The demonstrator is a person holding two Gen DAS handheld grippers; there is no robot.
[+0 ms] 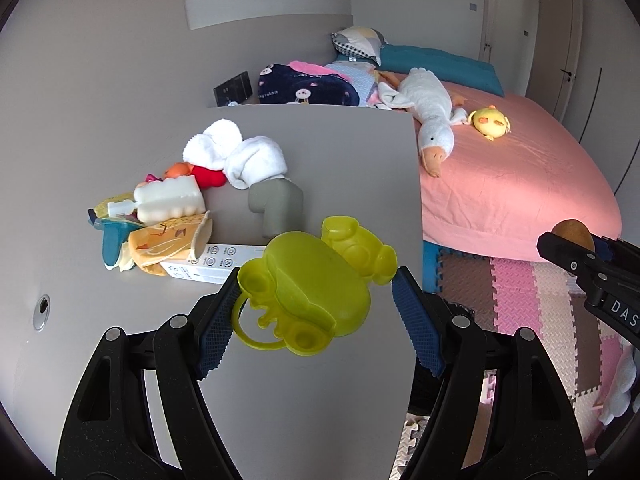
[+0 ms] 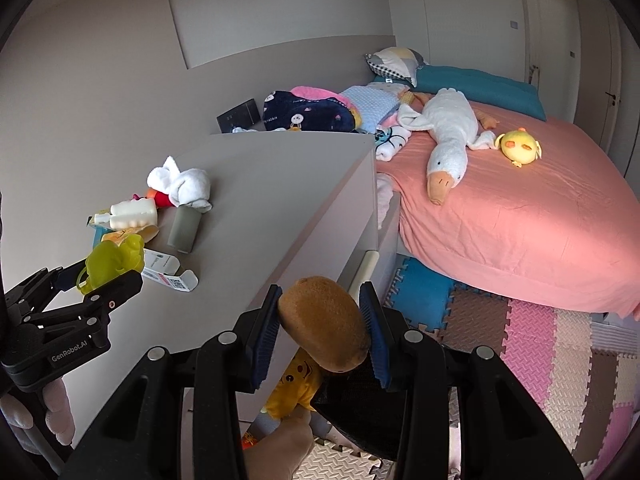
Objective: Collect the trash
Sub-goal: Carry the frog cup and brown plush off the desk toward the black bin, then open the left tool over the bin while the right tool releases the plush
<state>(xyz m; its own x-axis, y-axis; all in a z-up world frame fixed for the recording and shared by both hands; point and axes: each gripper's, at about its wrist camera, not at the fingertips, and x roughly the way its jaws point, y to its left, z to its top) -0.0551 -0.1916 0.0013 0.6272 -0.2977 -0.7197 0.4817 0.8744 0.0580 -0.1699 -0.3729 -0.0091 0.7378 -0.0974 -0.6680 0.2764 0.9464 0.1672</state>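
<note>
My left gripper (image 1: 316, 312) is shut on a yellow-green plastic toy case (image 1: 308, 288) and holds it above the grey dresser top (image 1: 340, 168). It also shows in the right wrist view (image 2: 112, 264) at the left. My right gripper (image 2: 324, 332) is shut on a brown potato-like plush (image 2: 324, 322), held past the dresser's front edge, above the floor. That plush shows in the left wrist view (image 1: 572, 232) at the right edge. A black bin or bag (image 2: 352, 412) sits below the right gripper, partly hidden.
On the dresser lie a white towel (image 1: 240, 152), a grey tube (image 1: 280, 204), a white bottle (image 1: 172, 200), a white box (image 1: 216, 266) and small toys. A pink bed (image 2: 520, 216) with a goose plush (image 2: 448, 140) stands to the right. Foam mats (image 2: 540, 340) cover the floor.
</note>
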